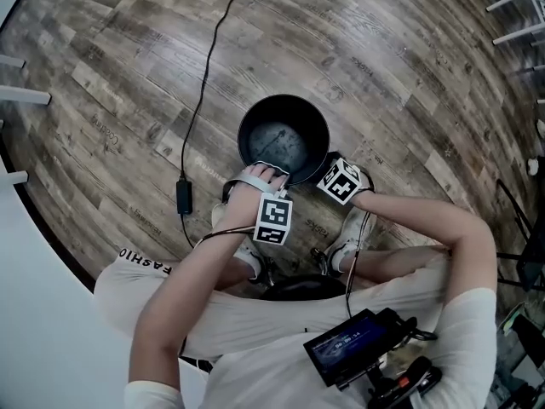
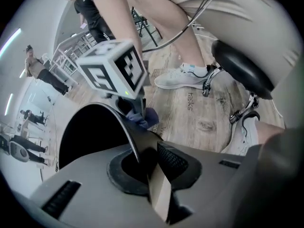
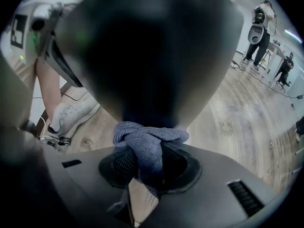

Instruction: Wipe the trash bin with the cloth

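Trash bin (image 1: 244, 119): black, round, upright on the wood-plank floor (image 1: 400, 75) at the centre of the head view, mouth facing up. The person sat on a black stool (image 2: 242, 70) below the bin in that frame, with both forearms reaching to its near rim.

Left hand-held gripper (image 2: 144, 161): jaws almost pressed together, pinching the thin wall of the bin at its rim. In the left gripper view the rim edge ran down into the narrow gap between the two pads, with the dark interior to its left and the outer wall to its right. In the head view this gripper sat at the lower left of the rim.

Right hand-held gripper (image 3: 145, 165): jaws clamped on a blue-grey cloth (image 3: 149, 144), which was bunched into a knot-like wad just above the pads. The wad lay against the bin's outer wall, and that wall filled the upper half of the right gripper view. In the head view this gripper was at the lower right of the rim, just beside the left one. The left gripper view showed the same cloth under the right gripper's body, on the outside of the bin.

Surroundings:
- White shoes (image 2: 180, 77) rested on the floor near the stool.
- A black cable (image 1: 209, 66) ran from the top of the head view down to a small black adapter (image 1: 183, 196), which lay left of the bin and apart from it.
- A small lit screen (image 1: 353, 345) showed at the lower right of the head view
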Motion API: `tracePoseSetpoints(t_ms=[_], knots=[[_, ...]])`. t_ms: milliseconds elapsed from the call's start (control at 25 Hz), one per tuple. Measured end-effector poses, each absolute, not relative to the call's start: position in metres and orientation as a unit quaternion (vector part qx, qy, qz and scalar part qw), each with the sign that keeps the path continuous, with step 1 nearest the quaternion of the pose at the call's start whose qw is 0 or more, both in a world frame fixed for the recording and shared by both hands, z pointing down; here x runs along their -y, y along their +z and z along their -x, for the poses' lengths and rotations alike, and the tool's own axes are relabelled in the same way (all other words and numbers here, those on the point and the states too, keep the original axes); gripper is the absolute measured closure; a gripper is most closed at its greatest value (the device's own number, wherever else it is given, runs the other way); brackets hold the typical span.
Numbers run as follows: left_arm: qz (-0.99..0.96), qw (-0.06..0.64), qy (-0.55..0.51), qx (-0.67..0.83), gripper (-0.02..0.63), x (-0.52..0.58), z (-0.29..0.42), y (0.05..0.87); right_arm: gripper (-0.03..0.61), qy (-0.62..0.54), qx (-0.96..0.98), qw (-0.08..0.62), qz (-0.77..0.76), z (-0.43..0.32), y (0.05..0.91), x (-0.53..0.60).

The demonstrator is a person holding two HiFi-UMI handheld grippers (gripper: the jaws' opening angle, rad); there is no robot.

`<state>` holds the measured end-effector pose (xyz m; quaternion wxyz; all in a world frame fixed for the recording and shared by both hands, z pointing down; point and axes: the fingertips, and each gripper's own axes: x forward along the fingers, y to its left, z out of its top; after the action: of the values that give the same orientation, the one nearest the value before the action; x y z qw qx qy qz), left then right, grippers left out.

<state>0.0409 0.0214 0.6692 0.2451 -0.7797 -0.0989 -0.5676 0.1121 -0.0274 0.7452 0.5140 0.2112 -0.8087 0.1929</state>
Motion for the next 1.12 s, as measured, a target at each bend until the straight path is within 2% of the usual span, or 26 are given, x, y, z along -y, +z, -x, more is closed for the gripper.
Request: tracePoseSetpoints(t_ms=[280,440,600,760,880,1120], knots=[[0.785,0.237,-0.565,0.089,0.546,-0.017,-0.046,0.670,0.472,0.154,0.806,0.532,-0.207,-0.119,0.843,0.045],[0.787,0.228,-0.567,0.085,0.546,-0.017,-0.047,0.670,0.472,0.167,0.808,0.526,-0.205,-0.121,0.847,0.039],[0.789,0.223,-0.567,0.079,0.545,-0.018,-0.049,0.670,0.472,0.176,0.798,0.545,-0.187,-0.127,0.827,0.027],[0.807,0.193,-0.550,0.097,0.539,-0.022,-0.049,0.663,0.472,0.192,0.806,0.534,-0.168,-0.123,0.785,0.007],[0.812,0.177,-0.546,0.108,0.451,-0.019,-0.040,0.660,0.472,0.219,0.815,0.508,-0.174,-0.120,0.742,-0.005],[0.781,0.224,-0.569,0.127,0.443,-0.021,-0.027,0.671,0.472,0.233,0.839,0.443,-0.215,-0.105,0.664,-0.014]])
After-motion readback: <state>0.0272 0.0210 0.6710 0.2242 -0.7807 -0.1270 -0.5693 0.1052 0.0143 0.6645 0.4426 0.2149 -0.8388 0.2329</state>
